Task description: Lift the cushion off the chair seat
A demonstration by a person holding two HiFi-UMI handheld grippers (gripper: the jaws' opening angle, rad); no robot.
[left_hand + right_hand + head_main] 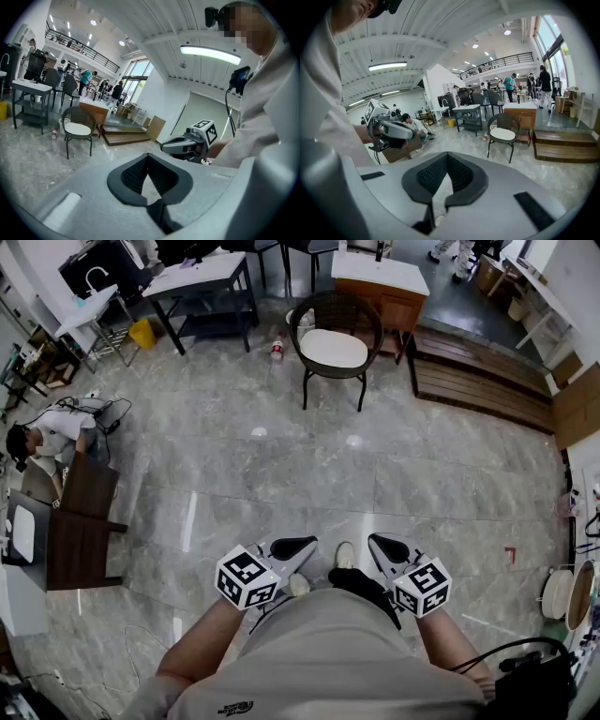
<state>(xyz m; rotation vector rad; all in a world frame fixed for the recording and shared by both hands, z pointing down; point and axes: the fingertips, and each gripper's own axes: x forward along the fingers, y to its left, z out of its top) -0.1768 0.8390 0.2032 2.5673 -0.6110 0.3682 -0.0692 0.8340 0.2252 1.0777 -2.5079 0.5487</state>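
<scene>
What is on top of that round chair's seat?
A white cushion lies on the dark wicker chair. It covers nearly the whole seat, so the seat surface underneath cannot be seen.

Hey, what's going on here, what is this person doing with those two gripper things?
A person stands on the grey floor holding a gripper in each hand, close to the body. The left gripper and the right gripper are both shut, with nothing between their jaws. The white cushion lies on the seat of the wicker chair across the room, far from both grippers, so the lift has not yet begun.
</scene>
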